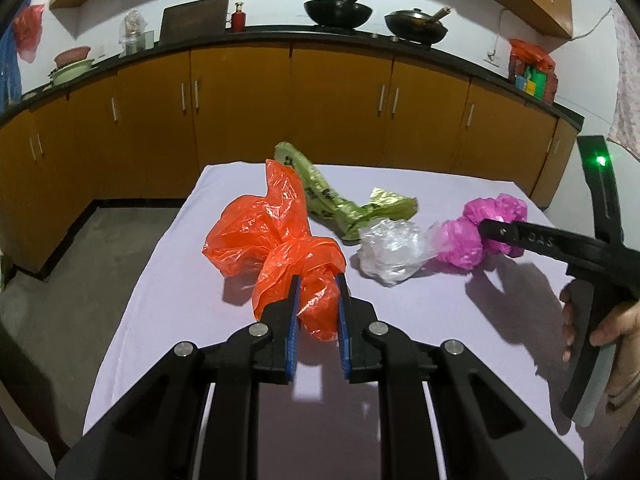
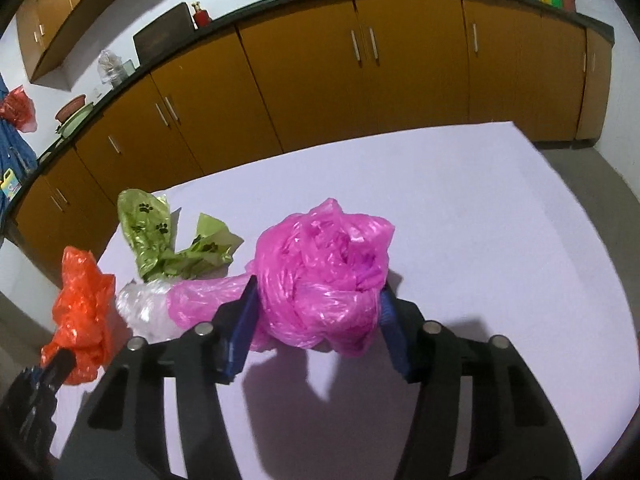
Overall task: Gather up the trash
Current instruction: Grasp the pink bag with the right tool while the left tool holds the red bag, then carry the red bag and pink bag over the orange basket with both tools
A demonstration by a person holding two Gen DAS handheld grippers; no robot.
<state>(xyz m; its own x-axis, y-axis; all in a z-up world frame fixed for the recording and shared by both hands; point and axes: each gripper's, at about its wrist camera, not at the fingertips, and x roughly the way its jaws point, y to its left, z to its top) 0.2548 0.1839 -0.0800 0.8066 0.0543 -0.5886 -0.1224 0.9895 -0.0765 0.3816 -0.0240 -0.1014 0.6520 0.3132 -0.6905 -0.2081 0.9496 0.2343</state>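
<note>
A crumpled orange plastic bag [image 1: 256,232] lies on the lilac-covered table [image 1: 160,280], and my left gripper [image 1: 318,280] is shut on its near end. In the right wrist view the same orange bag [image 2: 84,304] sits at the far left, with the left gripper's finger [image 2: 60,364] on it. A balled-up pink plastic bag [image 2: 320,272] fills the gap of my right gripper [image 2: 319,292], and both blue pads press its sides. Between the two lie a clear plastic bag [image 1: 392,250] and a green bag with paw prints [image 1: 328,200], both loose on the cloth.
Orange-brown base cabinets [image 1: 240,112] with a dark counter run behind the table, and two woks [image 1: 338,12] stand on top. A person's hand [image 1: 616,320] grips the right tool's handle. Grey floor [image 1: 60,280] lies left of the table, and bare cloth [image 2: 480,220] lies right of the pink bag.
</note>
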